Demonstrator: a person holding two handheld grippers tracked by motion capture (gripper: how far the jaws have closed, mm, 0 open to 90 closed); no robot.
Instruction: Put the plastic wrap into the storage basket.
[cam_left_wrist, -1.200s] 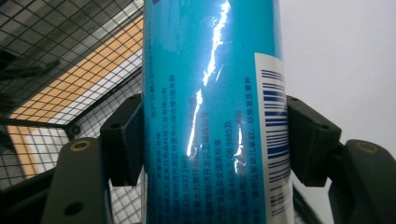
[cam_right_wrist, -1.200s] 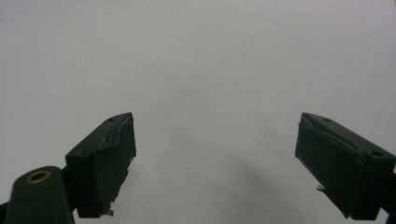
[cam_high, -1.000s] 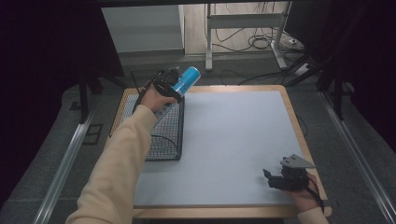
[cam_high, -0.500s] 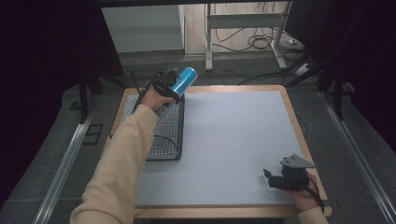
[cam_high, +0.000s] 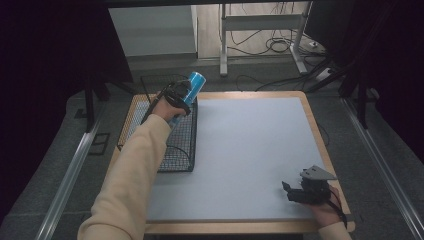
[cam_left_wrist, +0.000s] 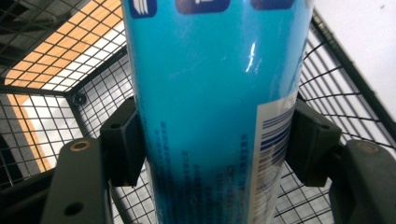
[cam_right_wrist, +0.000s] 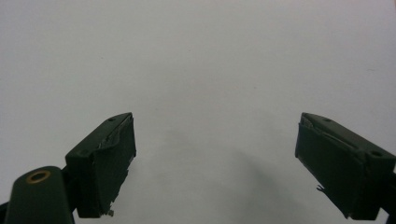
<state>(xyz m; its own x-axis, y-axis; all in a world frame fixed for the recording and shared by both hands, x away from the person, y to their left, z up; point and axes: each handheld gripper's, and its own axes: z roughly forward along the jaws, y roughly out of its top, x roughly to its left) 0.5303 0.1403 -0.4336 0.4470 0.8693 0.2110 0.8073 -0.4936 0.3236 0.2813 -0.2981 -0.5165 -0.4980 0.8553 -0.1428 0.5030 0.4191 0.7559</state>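
Nearest the person, the right gripper (cam_high: 289, 191) rests low at the near right corner of the tabletop (cam_high: 250, 150), held in the right hand (cam_high: 325, 212); in the right gripper view its fingers (cam_right_wrist: 100, 163) stand wide apart with nothing between them, just the pale grey mat (cam_right_wrist: 210, 60) underneath.

Further out on the left, a long cream sleeve (cam_high: 135, 175) stretches forward over the wire basket (cam_high: 177, 162); this basket is black mesh, sitting along the left edge of the tabletop, partly on the mat and partly on the wooden border; its near half looks bare inside, while the far half is hidden under the hand, so I cannot tell what lies there.

At the far end of the basket, the left gripper (cam_high: 181, 96) has its fingers (cam_left_wrist: 122, 144) clamped on a blue can (cam_high: 192, 85); the left gripper view shows it plainly, a black pad pressed against each side of the can (cam_left_wrist: 210, 116), with a white label and barcode on one side; the can is tilted, its top pointing up and away past the basket's far rim; mesh walls and floor show right behind it, so the can is held above the far part of the basket, not lying in it.
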